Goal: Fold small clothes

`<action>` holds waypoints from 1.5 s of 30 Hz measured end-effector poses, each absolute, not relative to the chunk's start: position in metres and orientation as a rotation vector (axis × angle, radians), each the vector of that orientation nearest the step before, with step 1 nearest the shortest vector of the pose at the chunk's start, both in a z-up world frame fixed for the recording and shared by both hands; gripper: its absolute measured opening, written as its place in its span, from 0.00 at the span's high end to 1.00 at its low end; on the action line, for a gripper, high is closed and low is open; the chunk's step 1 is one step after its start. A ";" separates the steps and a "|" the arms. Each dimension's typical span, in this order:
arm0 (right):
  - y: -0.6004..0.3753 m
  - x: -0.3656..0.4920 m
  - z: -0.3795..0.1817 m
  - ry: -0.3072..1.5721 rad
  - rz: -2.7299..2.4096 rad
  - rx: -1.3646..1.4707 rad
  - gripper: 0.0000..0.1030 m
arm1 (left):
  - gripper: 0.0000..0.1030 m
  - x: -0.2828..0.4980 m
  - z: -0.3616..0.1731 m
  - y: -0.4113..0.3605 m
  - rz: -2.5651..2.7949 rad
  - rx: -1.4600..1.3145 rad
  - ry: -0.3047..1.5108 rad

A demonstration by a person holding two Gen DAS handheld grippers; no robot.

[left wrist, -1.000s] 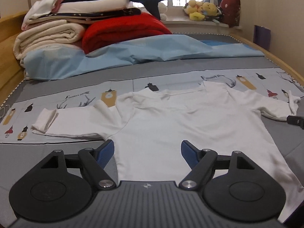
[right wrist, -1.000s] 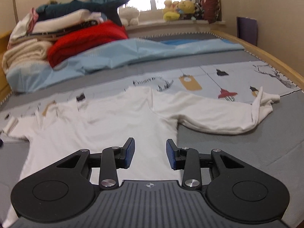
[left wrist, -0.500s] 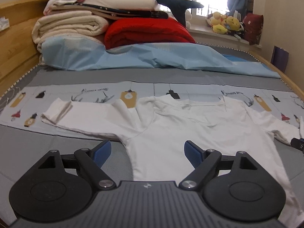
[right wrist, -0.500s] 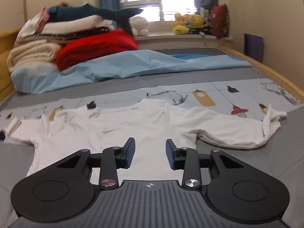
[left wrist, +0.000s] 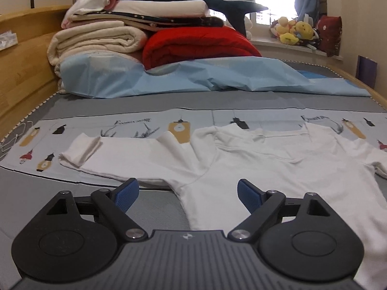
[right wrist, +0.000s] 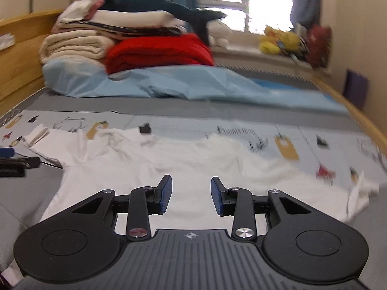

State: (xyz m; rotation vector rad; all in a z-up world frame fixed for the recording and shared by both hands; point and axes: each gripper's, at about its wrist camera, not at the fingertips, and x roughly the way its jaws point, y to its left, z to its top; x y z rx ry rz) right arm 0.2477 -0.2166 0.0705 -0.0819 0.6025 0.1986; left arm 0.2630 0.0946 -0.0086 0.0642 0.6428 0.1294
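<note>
The left gripper (left wrist: 188,192), whose jaws have just been opening, hangs spread wide and empty over the armpit of the white shirt (left wrist: 266,169) lying flat on the bed (left wrist: 145,101). The right gripper (right wrist: 191,194), seemingly above the shirt's body in a blurred view, holds nothing, jaws partly apart.

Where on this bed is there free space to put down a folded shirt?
A bare gray strip runs between the light blue sheet and the patterned band. More gray mattress lies free beside the white shirt, under its left sleeve. The headboard end is crowded with stacked blankets.
</note>
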 end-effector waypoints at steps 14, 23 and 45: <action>-0.205 0.325 0.051 0.652 0.213 0.033 0.68 | 0.29 0.301 -0.039 0.139 0.284 0.074 0.732; -0.191 0.332 0.059 0.527 0.324 -0.036 0.88 | 0.64 0.353 -0.063 0.206 0.471 0.048 0.736; -0.213 0.356 0.025 0.756 0.272 -0.043 0.88 | 0.99 0.466 -0.125 0.327 0.673 0.098 0.780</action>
